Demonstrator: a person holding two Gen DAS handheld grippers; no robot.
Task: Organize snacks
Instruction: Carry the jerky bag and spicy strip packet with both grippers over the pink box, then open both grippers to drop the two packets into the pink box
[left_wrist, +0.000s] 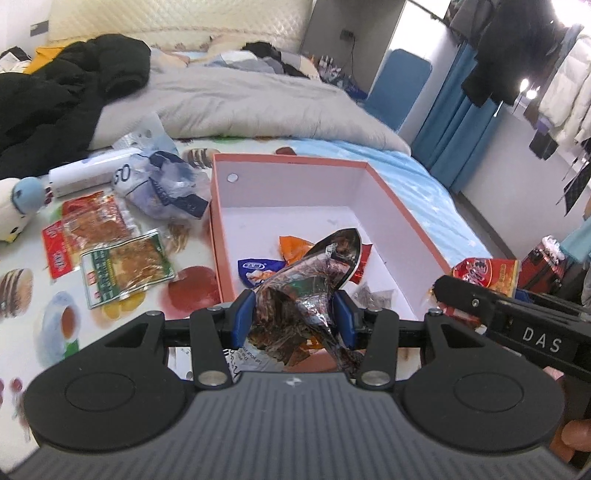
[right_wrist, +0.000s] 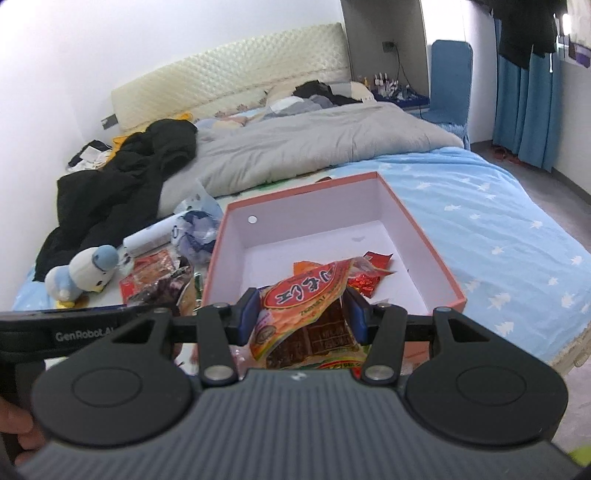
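Observation:
My left gripper (left_wrist: 295, 314) is shut on a crumpled silver-and-brown snack packet (left_wrist: 314, 280), held over the near edge of a pink box with a white inside (left_wrist: 288, 192). An orange packet (left_wrist: 291, 247) and a blue packet (left_wrist: 258, 269) lie in the box. My right gripper (right_wrist: 301, 314) is shut on an orange-and-brown snack packet (right_wrist: 306, 306) at the near rim of the same pink box (right_wrist: 417, 229). That right gripper and its packet (left_wrist: 487, 273) show at the right in the left wrist view. Two more flat snack packets, one red (left_wrist: 92, 229) and one green-edged (left_wrist: 125, 266), lie left of the box.
Everything sits on a bed with a printed sheet (left_wrist: 48, 325). A crumpled plastic bag (left_wrist: 166, 188), a white roll (left_wrist: 88, 173) and a plush penguin (right_wrist: 85, 273) lie left of the box. A grey duvet (right_wrist: 314, 144) and black coat (right_wrist: 118, 192) lie behind.

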